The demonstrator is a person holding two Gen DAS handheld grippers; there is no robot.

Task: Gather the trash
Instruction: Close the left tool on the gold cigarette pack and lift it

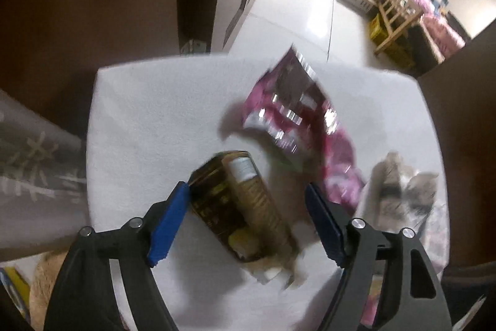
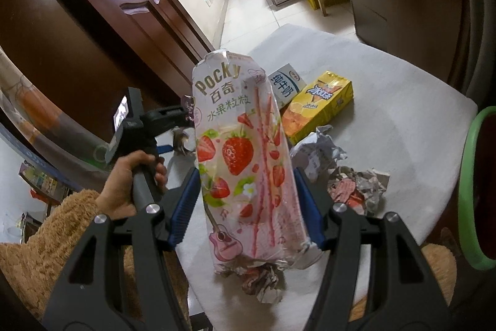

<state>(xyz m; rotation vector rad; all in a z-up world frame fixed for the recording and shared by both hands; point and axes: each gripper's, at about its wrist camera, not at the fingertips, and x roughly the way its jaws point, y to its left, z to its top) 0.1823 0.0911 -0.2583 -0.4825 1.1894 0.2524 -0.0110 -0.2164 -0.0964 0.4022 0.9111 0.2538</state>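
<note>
The right hand-held gripper [image 2: 246, 203] clamps a Pocky bag [image 2: 245, 172] between both blue pads, lower half gripped, printed top tilted up and away. The bag is lifted clear of the tabletop [image 2: 403, 120]; judged, it is held ready to be carried off as collected trash.

The left hand-held gripper [image 1: 248, 216] points steeply down with its jaws wide and nothing pinched. A brown carton [image 1: 241, 207] lies on its side between the jaws. The left pad [image 1: 169, 225] appears to touch the carton's upper corner; the other pad stands clear of it. Blur prevents a firmer reading of contact. Judged, this carton is the next pick. In the right wrist view a hand [image 2: 130, 185] in a fuzzy tan sleeve grips the left tool's handle.

Other trash on the white tabletop:
- a pink wrapper [image 1: 294, 110], just beyond the carton;
- crumpled paper [image 2: 356, 185], beside the right jaw;
- a yellow box [image 2: 319, 107] and a white milk carton [image 2: 285, 82] behind the bag;
- more crumpled wrapping [image 2: 263, 278] under the bag's lower end.

A green rim [image 2: 471, 176] at the right edge may be a bin; this cannot be confirmed.

Obstructions: the pink wrapper lies close to the right pad [image 1: 324, 222] and could be caught when the jaws close. A dark door and a bed stand well apart.
</note>
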